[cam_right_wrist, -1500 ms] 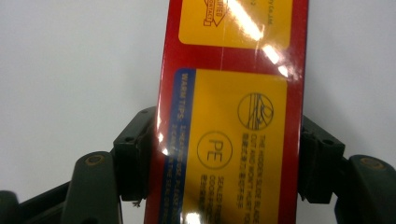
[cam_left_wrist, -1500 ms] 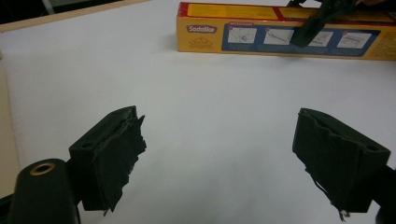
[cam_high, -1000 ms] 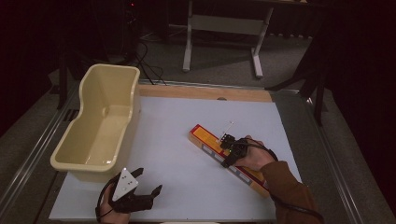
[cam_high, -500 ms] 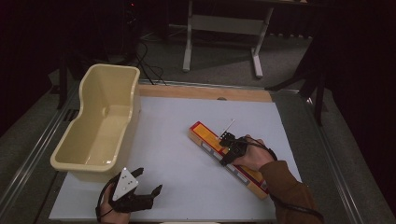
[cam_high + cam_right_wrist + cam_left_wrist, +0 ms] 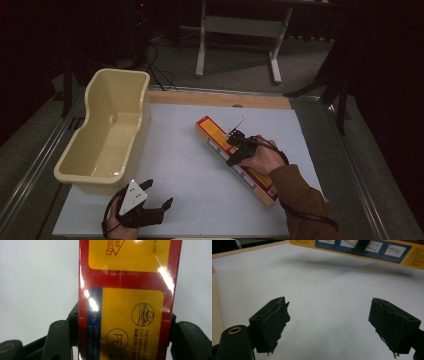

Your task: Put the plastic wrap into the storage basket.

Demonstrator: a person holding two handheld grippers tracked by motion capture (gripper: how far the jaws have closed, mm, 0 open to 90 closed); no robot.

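Right gripper clamped on the long box; almost nothing has changed from the earlier pictures.

The right gripper (image 5: 235, 148) grips the red and yellow box (image 5: 220, 141) across its width, one jaw on each long side, as the right gripper view shows close up (image 5: 127, 310). The box lies diagonally on the white table (image 5: 185, 165), right of centre, in the same spot and at the same angle as a second ago. The left gripper (image 5: 159, 206) rests at the near edge, jaws spread wide and empty, unmoved; its own view looks across bare table towards the box (image 5: 367, 247). The cream tub (image 5: 107, 145) stays at the left edge.
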